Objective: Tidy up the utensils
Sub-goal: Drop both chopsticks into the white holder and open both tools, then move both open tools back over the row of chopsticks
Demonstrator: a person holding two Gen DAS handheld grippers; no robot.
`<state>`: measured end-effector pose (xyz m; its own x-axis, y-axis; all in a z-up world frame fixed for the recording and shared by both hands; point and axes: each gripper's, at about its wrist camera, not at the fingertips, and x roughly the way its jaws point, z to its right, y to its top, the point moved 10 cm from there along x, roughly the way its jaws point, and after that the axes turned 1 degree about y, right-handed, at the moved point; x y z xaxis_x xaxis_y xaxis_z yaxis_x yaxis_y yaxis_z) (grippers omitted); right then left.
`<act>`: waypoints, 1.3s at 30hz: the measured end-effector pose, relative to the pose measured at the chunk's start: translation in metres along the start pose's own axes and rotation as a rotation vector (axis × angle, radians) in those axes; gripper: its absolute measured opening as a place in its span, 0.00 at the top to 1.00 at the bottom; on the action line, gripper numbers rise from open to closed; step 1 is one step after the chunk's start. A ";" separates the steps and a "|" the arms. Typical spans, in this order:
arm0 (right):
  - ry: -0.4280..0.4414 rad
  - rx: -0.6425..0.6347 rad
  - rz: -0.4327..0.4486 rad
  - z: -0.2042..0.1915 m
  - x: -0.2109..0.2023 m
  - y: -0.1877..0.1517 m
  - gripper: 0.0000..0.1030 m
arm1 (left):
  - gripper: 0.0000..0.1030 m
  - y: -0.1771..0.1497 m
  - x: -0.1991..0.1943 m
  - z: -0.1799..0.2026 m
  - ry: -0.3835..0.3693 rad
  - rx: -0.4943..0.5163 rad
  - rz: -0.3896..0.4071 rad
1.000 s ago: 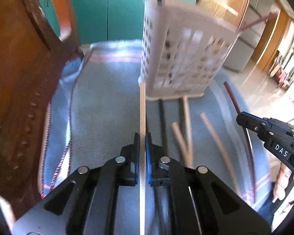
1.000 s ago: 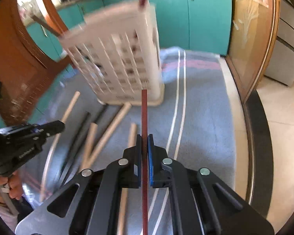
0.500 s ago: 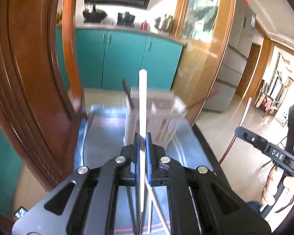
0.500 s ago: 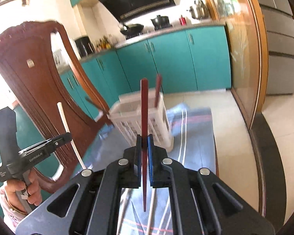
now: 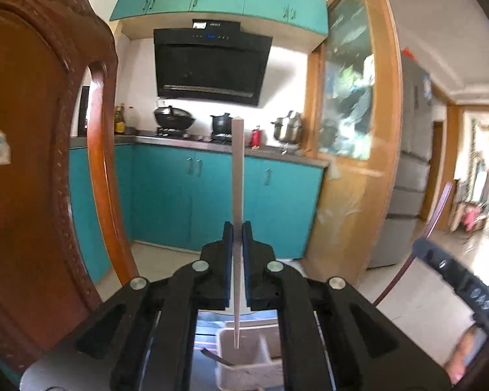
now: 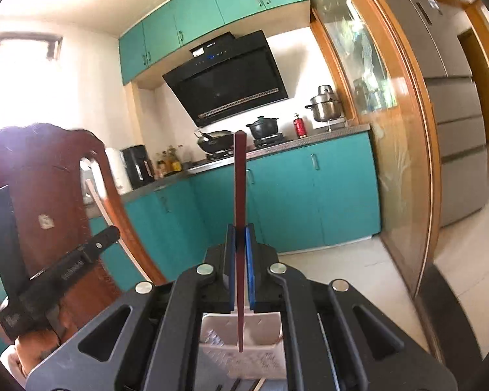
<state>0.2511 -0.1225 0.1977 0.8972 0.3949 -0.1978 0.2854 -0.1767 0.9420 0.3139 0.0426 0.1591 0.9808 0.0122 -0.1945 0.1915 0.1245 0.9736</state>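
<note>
In the left wrist view my left gripper (image 5: 237,228) is shut on a pale chopstick (image 5: 237,169) that stands upright. Its lower end hangs just over the white slotted basket (image 5: 244,371), which holds a dark utensil (image 5: 218,360). My right gripper (image 6: 240,228) is shut on a dark red chopstick (image 6: 239,189), also upright, with its lower end above the same basket (image 6: 264,356). Each view catches the other gripper from the side: the right gripper (image 5: 422,247) with its red stick (image 5: 438,211), and the left gripper (image 6: 112,231) with its pale stick (image 6: 101,205).
A carved wooden chair back (image 5: 32,163) rises close on the left, also seen at the chair (image 6: 49,176). Beyond are teal cabinets (image 5: 185,195), a stove counter with pots (image 6: 264,128), a wood-framed glass door (image 5: 352,114) and a fridge (image 6: 453,130). A person's hand (image 6: 32,342) grips the left tool.
Both grippers have risen well above the table with their chopsticks and tipped up from looking down to nearly level. The basket slid to the bottom of both views; the loose sticks dropped out of sight.
</note>
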 end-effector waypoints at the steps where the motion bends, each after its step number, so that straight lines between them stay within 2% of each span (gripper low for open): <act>1: -0.006 -0.013 -0.010 0.000 0.008 -0.003 0.94 | 0.93 -0.010 0.014 0.000 0.018 0.013 -0.016; 3: -0.037 -0.055 -0.031 0.002 0.027 -0.020 0.94 | 0.93 -0.034 0.035 -0.003 0.035 0.015 -0.060; 7: -0.019 -0.069 -0.073 0.007 0.047 -0.051 0.94 | 0.93 -0.065 0.051 -0.010 0.048 -0.001 -0.107; 12: -0.026 -0.056 -0.107 0.017 0.053 -0.074 0.94 | 0.93 -0.084 0.058 -0.016 0.048 -0.012 -0.148; 16: -0.040 -0.021 -0.150 0.029 0.047 -0.085 0.93 | 0.92 -0.090 0.048 -0.019 0.041 -0.019 -0.142; 18: -0.050 -0.020 -0.140 0.031 0.039 -0.085 0.91 | 0.89 -0.088 0.043 -0.017 0.037 -0.012 -0.130; 22: -0.040 -0.008 -0.068 0.033 0.006 -0.075 0.74 | 0.73 -0.082 0.012 -0.014 0.020 0.016 -0.068; 23: -0.040 -0.010 -0.033 0.034 -0.010 -0.071 0.73 | 0.72 -0.081 0.001 -0.013 0.007 0.021 -0.056; 26: -0.060 -0.020 0.048 0.042 -0.050 -0.071 0.72 | 0.72 -0.092 -0.046 -0.008 -0.116 0.025 -0.040; 28: -0.106 -0.009 0.086 0.056 -0.079 -0.082 0.72 | 0.72 -0.114 -0.064 -0.010 -0.135 0.054 -0.068; 29: -0.135 0.013 0.082 0.066 -0.089 -0.094 0.72 | 0.72 -0.130 -0.065 -0.013 -0.128 0.069 -0.108; 30: -0.147 0.034 0.052 0.073 -0.090 -0.107 0.72 | 0.73 -0.149 -0.062 -0.018 -0.113 0.078 -0.157; 31: -0.152 0.042 0.012 0.077 -0.087 -0.120 0.70 | 0.78 -0.175 -0.052 -0.024 -0.096 0.071 -0.235; 32: -0.167 0.023 -0.072 0.079 -0.074 -0.141 0.66 | 0.84 -0.198 -0.042 -0.028 -0.102 0.049 -0.311; 34: -0.181 -0.062 -0.332 0.079 -0.036 -0.193 0.62 | 0.88 -0.244 -0.018 -0.031 -0.134 -0.011 -0.477; 35: -0.134 -0.070 -0.503 0.074 -0.015 -0.228 0.62 | 0.88 -0.264 -0.006 -0.029 -0.142 -0.012 -0.551; 36: -0.082 -0.047 -0.607 0.067 -0.002 -0.251 0.62 | 0.88 -0.274 0.002 -0.027 -0.143 -0.001 -0.587; 37: -0.059 -0.024 -0.673 0.064 0.007 -0.265 0.62 | 0.88 -0.291 0.011 -0.024 -0.149 0.032 -0.646; 39: -0.052 -0.042 -0.788 0.057 0.024 -0.289 0.62 | 0.88 -0.308 0.018 -0.022 -0.142 0.053 -0.695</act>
<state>0.2098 -0.1129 -0.0944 0.4507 0.3466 -0.8227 0.8313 0.1728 0.5282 0.2716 0.0268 -0.1465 0.6253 -0.1828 -0.7587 0.7726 0.0082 0.6348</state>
